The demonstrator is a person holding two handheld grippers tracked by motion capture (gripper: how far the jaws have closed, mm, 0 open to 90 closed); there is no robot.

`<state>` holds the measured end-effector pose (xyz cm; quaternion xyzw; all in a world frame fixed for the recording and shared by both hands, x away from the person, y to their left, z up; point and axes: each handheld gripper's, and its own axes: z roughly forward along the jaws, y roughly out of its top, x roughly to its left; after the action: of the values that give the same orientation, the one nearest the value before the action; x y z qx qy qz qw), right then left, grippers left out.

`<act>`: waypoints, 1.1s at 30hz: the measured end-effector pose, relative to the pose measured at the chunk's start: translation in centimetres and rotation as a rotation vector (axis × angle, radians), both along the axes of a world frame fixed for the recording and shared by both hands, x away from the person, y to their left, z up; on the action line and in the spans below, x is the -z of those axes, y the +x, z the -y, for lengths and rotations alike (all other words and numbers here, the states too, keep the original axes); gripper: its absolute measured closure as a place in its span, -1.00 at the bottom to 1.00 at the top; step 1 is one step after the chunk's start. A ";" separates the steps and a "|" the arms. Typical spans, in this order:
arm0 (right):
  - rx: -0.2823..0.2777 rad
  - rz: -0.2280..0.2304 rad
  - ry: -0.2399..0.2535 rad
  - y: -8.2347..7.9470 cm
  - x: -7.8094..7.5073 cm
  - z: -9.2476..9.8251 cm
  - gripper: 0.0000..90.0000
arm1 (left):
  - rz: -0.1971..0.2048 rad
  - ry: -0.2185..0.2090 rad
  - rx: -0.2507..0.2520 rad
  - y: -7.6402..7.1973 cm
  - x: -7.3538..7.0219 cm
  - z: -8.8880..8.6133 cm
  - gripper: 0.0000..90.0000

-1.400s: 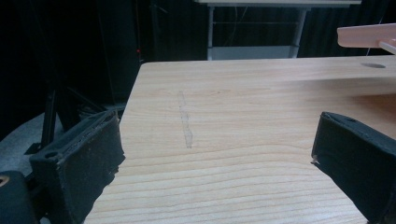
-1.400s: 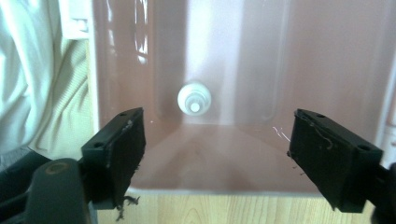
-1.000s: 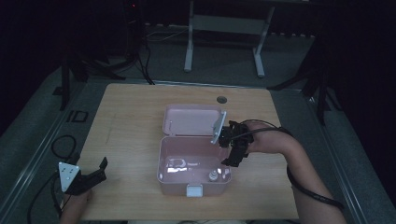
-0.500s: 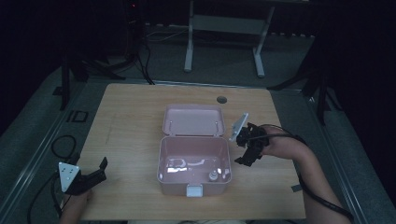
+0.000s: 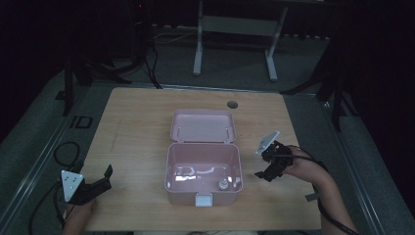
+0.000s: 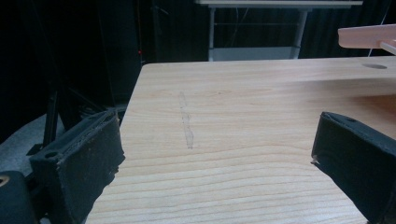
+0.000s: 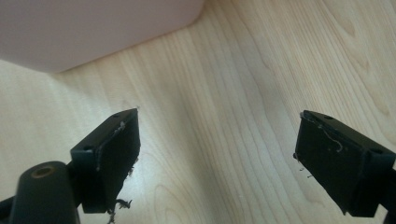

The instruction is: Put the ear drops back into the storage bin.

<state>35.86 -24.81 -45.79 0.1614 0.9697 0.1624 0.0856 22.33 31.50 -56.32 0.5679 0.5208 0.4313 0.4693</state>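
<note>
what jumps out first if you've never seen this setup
An open pink box sits mid-table with its lid laid back and a small bottle in its near right corner. The right tongs hang open just beside it; the left tongs rest open near the front left corner.

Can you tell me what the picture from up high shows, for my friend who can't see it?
An open pink box sits in the middle of a wooden table, lid laid back, with a small bottle-like thing inside. The right gripper is just right of the box, jaws open and empty. The left gripper rests near the table's front left corner, also open.
</note>
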 end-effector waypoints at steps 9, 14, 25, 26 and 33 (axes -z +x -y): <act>0.115 0.080 0.103 -0.6 2.3 2.6 -0.69 | 0.000 0.001 -0.001 0.0 0.0 0.0 -0.96; 0.196 0.141 0.177 -1.1 3.8 4.0 -0.70 | -0.001 0.002 -0.002 0.0 0.0 0.0 -0.96; 0.397 0.317 0.342 -1.6 5.9 5.4 -0.70 | -0.001 0.000 -0.003 0.0 0.0 0.0 -0.96; 0.397 0.317 0.342 -1.6 5.9 5.4 -0.70 | -0.001 0.000 -0.003 0.0 0.0 0.0 -0.96; 0.516 0.424 0.366 -2.3 7.1 6.2 -0.70 | -0.001 0.001 -0.002 0.0 0.0 0.0 -0.96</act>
<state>33.55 -31.05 -52.91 0.3756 0.8128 0.3360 0.2922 22.33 31.49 -56.32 0.5678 0.5216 0.4316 0.4683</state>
